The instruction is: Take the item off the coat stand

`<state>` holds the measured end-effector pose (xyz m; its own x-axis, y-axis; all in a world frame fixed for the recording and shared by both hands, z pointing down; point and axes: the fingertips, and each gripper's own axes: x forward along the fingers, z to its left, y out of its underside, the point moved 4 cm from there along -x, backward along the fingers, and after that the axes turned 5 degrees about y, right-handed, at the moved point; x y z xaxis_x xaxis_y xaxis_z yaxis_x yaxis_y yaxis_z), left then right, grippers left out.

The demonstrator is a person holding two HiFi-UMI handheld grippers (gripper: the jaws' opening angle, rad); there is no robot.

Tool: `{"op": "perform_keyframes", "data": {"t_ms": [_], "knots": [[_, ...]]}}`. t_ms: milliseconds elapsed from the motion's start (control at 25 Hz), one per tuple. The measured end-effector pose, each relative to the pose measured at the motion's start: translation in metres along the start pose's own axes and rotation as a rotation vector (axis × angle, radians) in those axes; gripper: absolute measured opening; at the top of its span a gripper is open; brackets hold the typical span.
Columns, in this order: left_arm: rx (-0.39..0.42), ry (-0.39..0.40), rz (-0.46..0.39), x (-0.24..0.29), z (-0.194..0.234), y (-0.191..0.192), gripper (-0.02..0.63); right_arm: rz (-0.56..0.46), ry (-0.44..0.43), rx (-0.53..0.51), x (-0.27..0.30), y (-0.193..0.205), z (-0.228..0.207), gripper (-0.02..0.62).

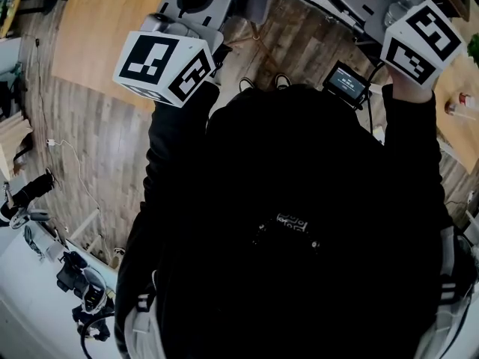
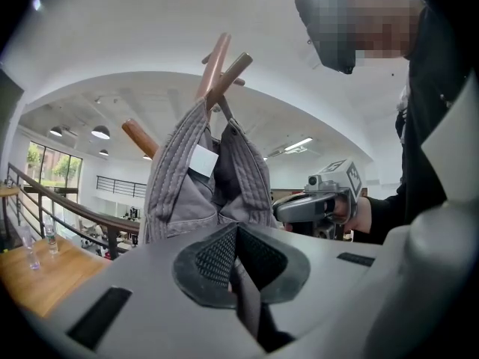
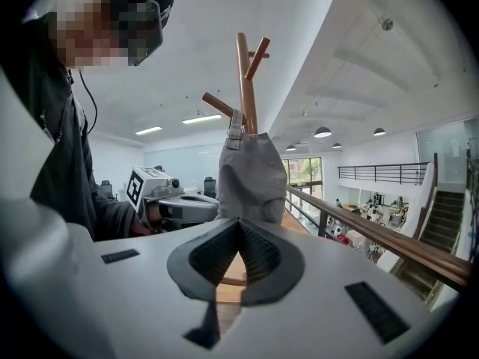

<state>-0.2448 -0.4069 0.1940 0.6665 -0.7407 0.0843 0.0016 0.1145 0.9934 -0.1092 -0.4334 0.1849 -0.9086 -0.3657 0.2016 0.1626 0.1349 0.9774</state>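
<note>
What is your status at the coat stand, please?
Left claw and right claw both shut on the grey jacket. Jacket hangs by its collar on a wooden peg. Nothing seen in the way.

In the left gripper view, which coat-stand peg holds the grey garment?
The upper peg slanting up-right; the grey garment hangs from it, while the lower-left peg is bare.

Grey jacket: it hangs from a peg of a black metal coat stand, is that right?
Not quite. The coat stand is brown wood, not black metal, as the right gripper view shows. The grey jacket does hang from one of its pegs.
</note>
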Motion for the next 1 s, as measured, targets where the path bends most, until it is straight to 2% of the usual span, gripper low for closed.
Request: {"op": "perform_keyframes", "data": {"t_ms": [200, 600, 840, 1000], "knots": [[0.001, 0.024, -0.008, -0.020, 0.004, 0.004, 0.004, -0.008, 0.035, -0.004, 0.006, -0.002, 0.020, 0.017], [0.019, 0.102, -0.045, -0.017, 0.005, -0.006, 0.003, -0.013, 0.090, -0.009, 0.003, -0.014, 0.026, 0.017], [0.031, 0.137, -0.035, -0.010, 0.006, -0.013, 0.004, -0.019, 0.117, -0.023, 0.002, -0.028, 0.025, 0.017], [0.051, 0.171, -0.037, -0.006, 0.004, -0.010, 0.004, -0.027, 0.144, -0.027, -0.002, -0.023, 0.026, 0.017]]}}
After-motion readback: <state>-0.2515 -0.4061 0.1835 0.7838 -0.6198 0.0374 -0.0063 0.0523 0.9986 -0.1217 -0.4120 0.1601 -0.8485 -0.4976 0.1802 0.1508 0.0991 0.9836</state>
